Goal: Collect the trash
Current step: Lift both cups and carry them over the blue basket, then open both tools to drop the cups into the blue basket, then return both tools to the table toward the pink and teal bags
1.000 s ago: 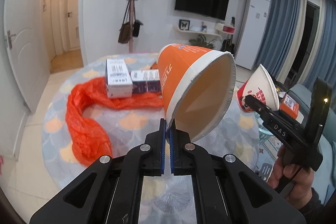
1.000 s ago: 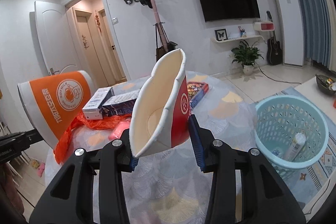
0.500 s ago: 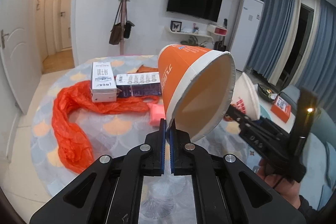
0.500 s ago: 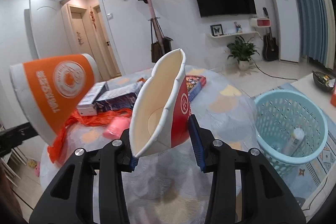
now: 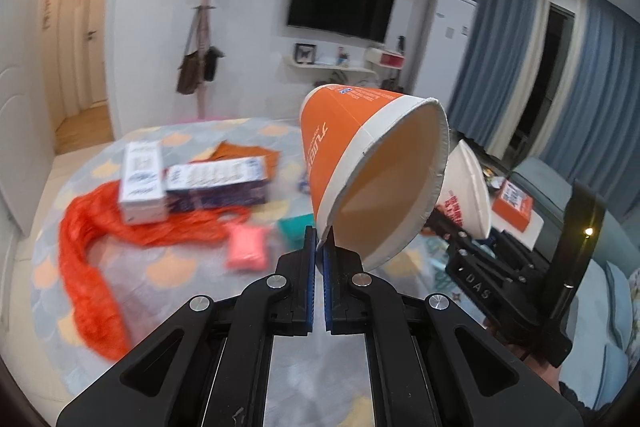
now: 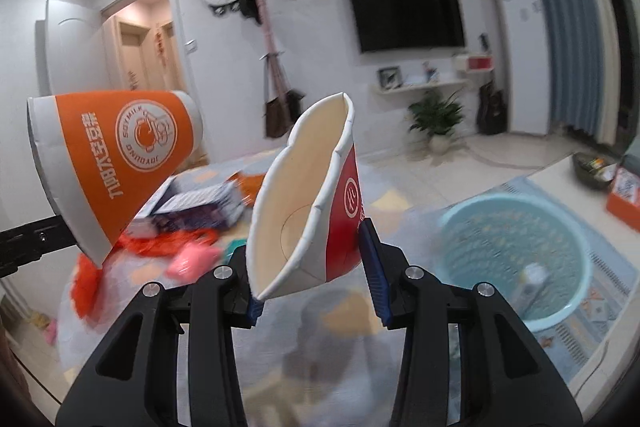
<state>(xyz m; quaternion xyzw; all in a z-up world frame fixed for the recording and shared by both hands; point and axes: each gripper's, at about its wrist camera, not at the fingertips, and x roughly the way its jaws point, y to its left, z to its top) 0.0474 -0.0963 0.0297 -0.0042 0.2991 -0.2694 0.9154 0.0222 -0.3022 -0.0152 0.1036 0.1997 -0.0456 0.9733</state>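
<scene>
My left gripper (image 5: 319, 259) is shut on the rim of an orange paper cup (image 5: 368, 171), which tilts mouth-down toward me; the same orange cup (image 6: 116, 163) shows at the left of the right wrist view. My right gripper (image 6: 316, 267) is shut on a squashed red and white paper cup (image 6: 312, 203), its mouth turned left. That red cup (image 5: 468, 199) peeks out behind the orange one in the left wrist view, with the right gripper's body (image 5: 520, 267) below it. A light blue basket (image 6: 516, 251) stands on the floor to the right, a bottle (image 6: 530, 283) inside it.
On the round patterned table (image 5: 168, 267) lie an orange plastic bag (image 5: 92, 247), a white box (image 5: 142, 183), a dark printed box (image 5: 218, 183), a pink packet (image 5: 246, 247) and a teal item (image 5: 296, 229). An orange box (image 5: 514, 205) sits on a low table at the right.
Both grippers have swung to the right with their cups. The table items slid left in view, and the basket now looks nearer in the right wrist view.
</scene>
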